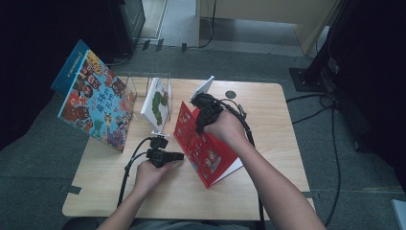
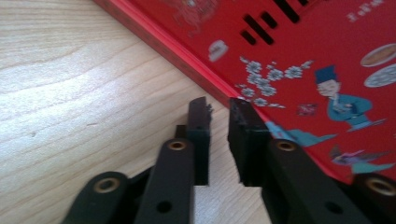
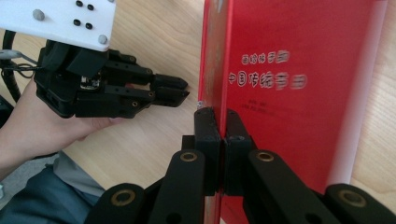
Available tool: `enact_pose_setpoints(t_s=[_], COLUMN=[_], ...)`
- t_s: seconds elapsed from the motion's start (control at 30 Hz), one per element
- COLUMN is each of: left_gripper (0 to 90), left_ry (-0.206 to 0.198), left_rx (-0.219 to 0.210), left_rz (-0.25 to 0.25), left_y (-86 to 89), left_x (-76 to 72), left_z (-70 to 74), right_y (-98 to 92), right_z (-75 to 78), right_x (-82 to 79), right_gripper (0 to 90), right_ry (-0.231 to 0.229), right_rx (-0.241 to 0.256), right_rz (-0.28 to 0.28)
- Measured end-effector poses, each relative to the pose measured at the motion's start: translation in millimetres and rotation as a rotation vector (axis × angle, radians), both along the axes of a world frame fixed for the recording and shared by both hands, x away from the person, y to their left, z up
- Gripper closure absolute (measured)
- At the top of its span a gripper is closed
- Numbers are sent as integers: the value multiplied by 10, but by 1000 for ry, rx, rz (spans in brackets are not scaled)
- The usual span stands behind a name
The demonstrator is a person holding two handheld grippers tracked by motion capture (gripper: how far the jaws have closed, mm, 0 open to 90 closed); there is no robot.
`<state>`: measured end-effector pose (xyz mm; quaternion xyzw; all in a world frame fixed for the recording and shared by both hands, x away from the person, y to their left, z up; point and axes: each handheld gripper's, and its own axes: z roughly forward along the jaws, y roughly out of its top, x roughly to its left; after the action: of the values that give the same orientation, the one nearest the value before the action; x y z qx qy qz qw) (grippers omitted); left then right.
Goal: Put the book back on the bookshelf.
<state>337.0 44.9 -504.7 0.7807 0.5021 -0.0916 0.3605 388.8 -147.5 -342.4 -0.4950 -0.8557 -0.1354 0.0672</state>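
Right gripper [image 3: 223, 126] pinching the red book [image 3: 289, 93] at its top edge near the spine, fingers [image 3: 208, 135] clenched on the cover, holding it tilted on the bench [image 1: 268, 115]. In the high view, red book [image 1: 203, 143] standing on its lower edge mid-bench, leaning, cover facing toward the left hand [image 1: 148, 175]; right gripper [image 1: 203, 112] sitting at the top corner, right hand [image 1: 225, 127] just behind it.

Left gripper [image 2: 219, 112] lying low over the bench [image 2: 70, 93], pointing at the book's lower edge [image 2: 299, 70]. Fingers [image 2: 198, 121] nearly closed, slim gap between them, grasping nothing; tips just beside the red cover, contact not clear. From the right gripper view, left gripper [image 3: 180, 91] reaching in from the left, tips just short of the spine.

Also on the bench: a white-and-green book [image 1: 157, 103] standing upright in a clear rack [image 1: 139, 84] toward the back left, near the red book but apart from it. Colourful picture book [image 1: 93, 98] propped tilted at the bench's left edge, overhanging it. Small dark disc [image 1: 231, 94] near the back edge, behind the right gripper. Cables trailing from both grippers toward the near edge.
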Motion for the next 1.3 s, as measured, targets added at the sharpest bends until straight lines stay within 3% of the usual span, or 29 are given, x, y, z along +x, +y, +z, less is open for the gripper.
enact_pose_setpoints(t_s=[0.2, 0.5, 0.63, 0.77, 0.93, 1.1, 1.2, 1.3], left_gripper=[620, 477, 449, 418, 406, 398, 388, 369], left_ry=[-7, -38, -33, -58, -81, -75, -74, -49], left_rx=[-11, -43, -70, -86, -144, -206, -221, -248], left_rz=[6, 10, 10, -22, -39, -31, -41, -48], left_y=[56, 132, 132, 101, 93, 77, 69, 79], left_x=[20, 45, 48, 65, 133, 193, 218, 245], left_z=[33, 99, 109, 194, 306, 390, 442, 460], right_y=[-40, -168, -223, -263, -308, -357, -363, -379], right_z=[39, 253, 316, 409, 539, 629, 657, 678], right_x=[-23, -46, -59, -53, -60, -77, -95, -98], right_gripper=[885, 884, 885, 885, 885, 885, 884, 884], right_ry=[6, -14, -15, -23, -39, -51, -57, -67], right_rx=[16, 61, 74, 88, 100, 131, 152, 169], right_rz=[17, 34, 44, 51, 60, 71, 87, 92])
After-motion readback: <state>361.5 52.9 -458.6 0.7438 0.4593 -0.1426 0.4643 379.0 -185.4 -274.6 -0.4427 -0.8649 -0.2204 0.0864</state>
